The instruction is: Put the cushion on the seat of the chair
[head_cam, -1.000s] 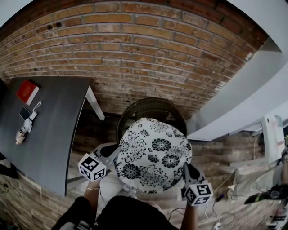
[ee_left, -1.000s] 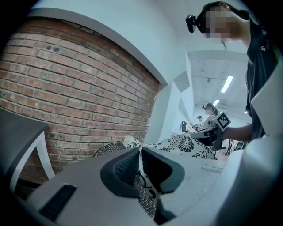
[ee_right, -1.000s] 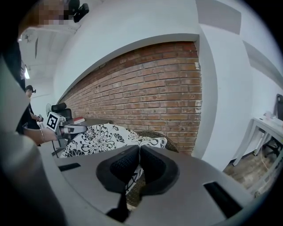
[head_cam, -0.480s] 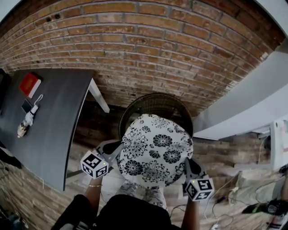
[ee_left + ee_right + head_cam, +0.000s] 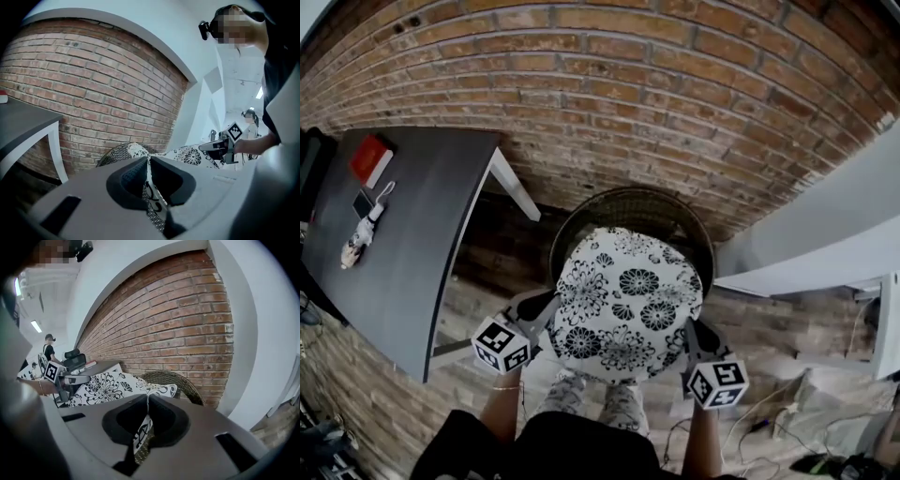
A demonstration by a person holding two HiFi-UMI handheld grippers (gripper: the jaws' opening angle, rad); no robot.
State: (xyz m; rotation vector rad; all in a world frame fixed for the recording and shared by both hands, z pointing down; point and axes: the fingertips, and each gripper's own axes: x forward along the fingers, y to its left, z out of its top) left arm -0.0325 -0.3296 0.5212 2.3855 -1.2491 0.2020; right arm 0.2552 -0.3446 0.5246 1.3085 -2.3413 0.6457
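A round white cushion (image 5: 623,302) with black flower print hangs flat in the air, held at both sides. My left gripper (image 5: 546,317) is shut on its left edge and my right gripper (image 5: 686,336) is shut on its right edge. In the left gripper view the cushion's edge (image 5: 151,194) is pinched between the jaws; the right gripper view shows the same with the cushion's edge (image 5: 142,430). A dark wicker chair (image 5: 633,208) stands against the brick wall, just beyond and under the cushion's far half. Its seat is hidden by the cushion.
A dark grey table (image 5: 398,234) with white legs stands to the left, carrying a red box (image 5: 371,159) and small items (image 5: 361,232). A brick wall (image 5: 609,103) runs behind the chair. White panels (image 5: 825,253) lie to the right. Cables (image 5: 769,431) trail on the floor.
The cushion and both grippers have moved forward toward the chair, so the cushion now overlaps more of the chair's rim. Both grips are unchanged.
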